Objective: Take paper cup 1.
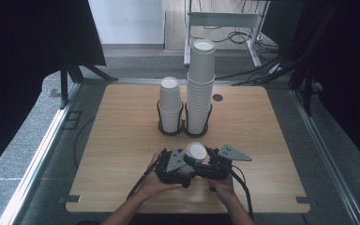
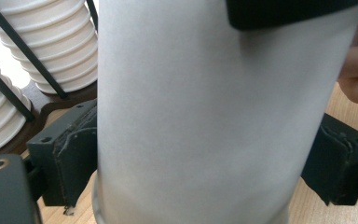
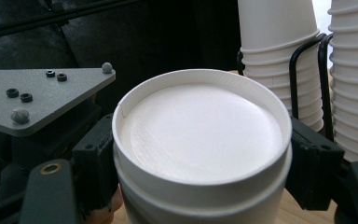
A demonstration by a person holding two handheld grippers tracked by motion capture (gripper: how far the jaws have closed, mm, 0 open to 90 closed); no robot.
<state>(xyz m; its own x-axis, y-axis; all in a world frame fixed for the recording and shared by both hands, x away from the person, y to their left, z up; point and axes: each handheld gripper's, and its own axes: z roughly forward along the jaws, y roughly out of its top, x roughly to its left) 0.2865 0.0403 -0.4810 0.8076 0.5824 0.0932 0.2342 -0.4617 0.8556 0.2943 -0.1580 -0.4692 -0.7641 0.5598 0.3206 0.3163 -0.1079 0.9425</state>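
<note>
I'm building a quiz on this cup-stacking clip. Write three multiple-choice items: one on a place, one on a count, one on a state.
1. Where is the taller cup stack?
A. Right of the shorter stack
B. At the table's near edge
C. On the floor

2. How many wire holders stand on the table?
A. One
B. Two
C. Four

3. How are the held cups oriented?
A. Lying on their side
B. Mouth up
C. Bottom up

Answers:
1 A, the high view shows it right of the shorter one, mid-table.
2 B, one black ring frame surrounds each stack.
3 C, the right gripper view shows a recessed closed base on top, with the left gripper and right gripper fingers at their sides.
</note>
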